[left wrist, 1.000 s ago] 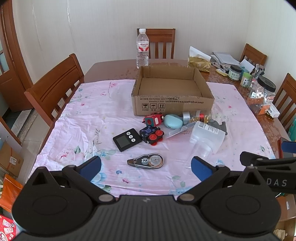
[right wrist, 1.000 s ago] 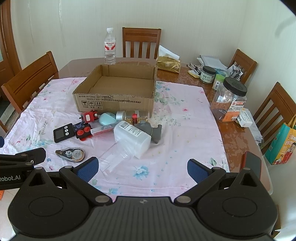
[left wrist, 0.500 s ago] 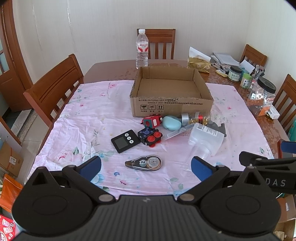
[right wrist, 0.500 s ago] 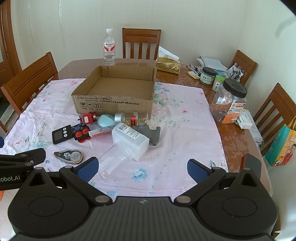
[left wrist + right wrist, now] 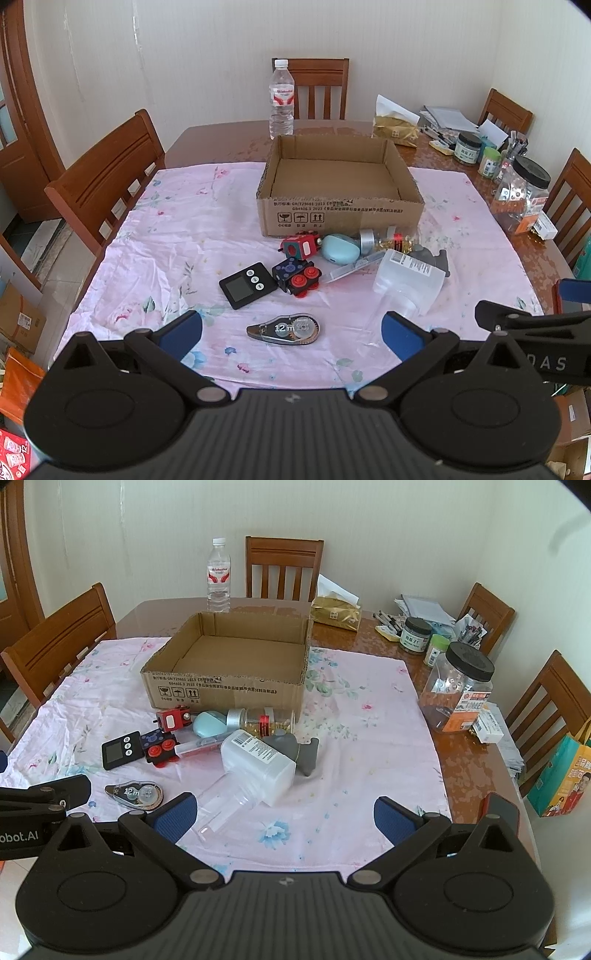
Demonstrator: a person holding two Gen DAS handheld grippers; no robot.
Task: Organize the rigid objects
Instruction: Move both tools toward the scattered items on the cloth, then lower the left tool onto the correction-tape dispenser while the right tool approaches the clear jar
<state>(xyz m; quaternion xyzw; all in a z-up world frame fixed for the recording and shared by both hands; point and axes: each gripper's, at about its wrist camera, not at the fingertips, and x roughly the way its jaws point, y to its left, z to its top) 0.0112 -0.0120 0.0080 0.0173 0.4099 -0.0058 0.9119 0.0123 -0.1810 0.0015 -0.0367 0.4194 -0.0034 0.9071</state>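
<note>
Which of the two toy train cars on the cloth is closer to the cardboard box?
The red toy car, right by the box front; the dark blue one sits nearer the timer.

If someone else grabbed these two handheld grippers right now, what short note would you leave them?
Left gripper: open, holding nothing, above the table's near edge.
Right gripper: open, holding nothing.
Cardboard box: nothing inside it.
Still loose on the pink cloth in front of it: correction tape, black timer, two toy blocks, blue case, white bottle.
Done: nothing yet. Left: everything, presumably into the box.
</note>
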